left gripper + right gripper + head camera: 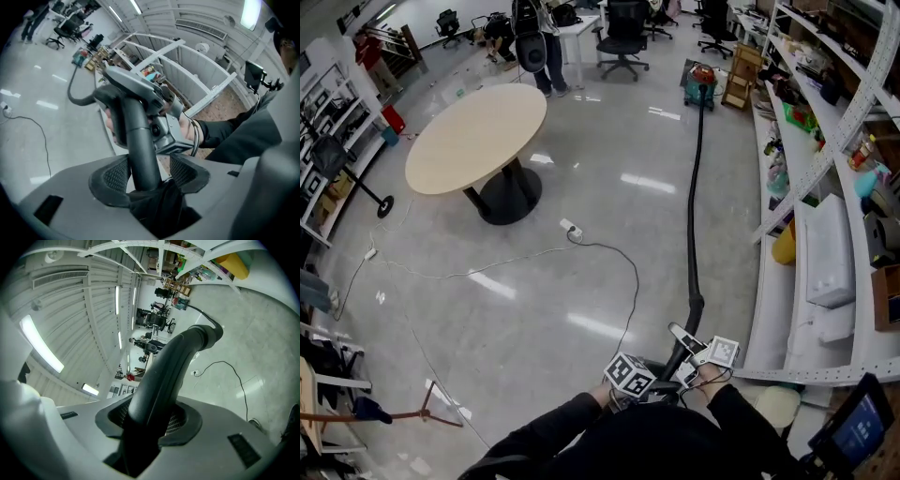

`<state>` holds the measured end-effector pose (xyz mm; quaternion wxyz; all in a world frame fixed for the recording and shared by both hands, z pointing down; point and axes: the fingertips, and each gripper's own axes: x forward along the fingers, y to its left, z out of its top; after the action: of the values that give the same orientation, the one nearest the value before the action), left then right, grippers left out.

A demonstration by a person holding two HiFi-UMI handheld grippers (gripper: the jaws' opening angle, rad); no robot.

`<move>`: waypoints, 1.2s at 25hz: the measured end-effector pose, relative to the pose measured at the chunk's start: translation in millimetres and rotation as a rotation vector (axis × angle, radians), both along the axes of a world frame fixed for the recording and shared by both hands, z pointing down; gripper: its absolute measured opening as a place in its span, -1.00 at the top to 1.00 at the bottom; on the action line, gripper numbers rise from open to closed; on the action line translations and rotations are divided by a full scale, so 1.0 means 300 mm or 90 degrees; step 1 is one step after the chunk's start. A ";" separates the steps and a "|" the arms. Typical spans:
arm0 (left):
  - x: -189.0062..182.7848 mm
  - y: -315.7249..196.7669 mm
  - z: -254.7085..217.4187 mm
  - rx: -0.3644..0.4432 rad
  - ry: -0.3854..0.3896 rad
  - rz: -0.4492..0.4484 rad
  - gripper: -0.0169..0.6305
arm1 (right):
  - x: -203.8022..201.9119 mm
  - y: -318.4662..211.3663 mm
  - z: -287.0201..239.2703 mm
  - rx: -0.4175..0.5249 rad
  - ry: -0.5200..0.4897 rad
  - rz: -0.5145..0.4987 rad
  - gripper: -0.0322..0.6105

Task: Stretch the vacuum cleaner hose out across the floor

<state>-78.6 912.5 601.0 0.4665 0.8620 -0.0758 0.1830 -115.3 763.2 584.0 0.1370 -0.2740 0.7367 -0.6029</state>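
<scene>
Hose [695, 187] stretches ahead of both grippers to the far vacuum cleaner [700, 84]; right gripper [152, 416] clamps its curved end, left gripper [147, 173] rings it loosely, jaws unclenched

Your left gripper [149, 174] has its jaws apart round the dark hose tube [139, 140]. The tube lies against the left pad, with a gap at the right pad. A hand [186, 127] sits just behind the tube's bend. The hose [70, 93] trails over the floor [42, 126] towards the vacuum cleaner [80, 57].
</scene>
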 end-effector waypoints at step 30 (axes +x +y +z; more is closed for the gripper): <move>0.099 -0.115 1.225 0.020 -0.478 0.279 0.41 | 0.575 0.370 0.951 -0.249 0.103 0.016 -0.02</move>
<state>-48.8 878.0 968.5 0.3436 0.7382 -0.0580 0.5776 57.4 874.2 869.4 0.0288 -0.3524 0.6107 -0.7086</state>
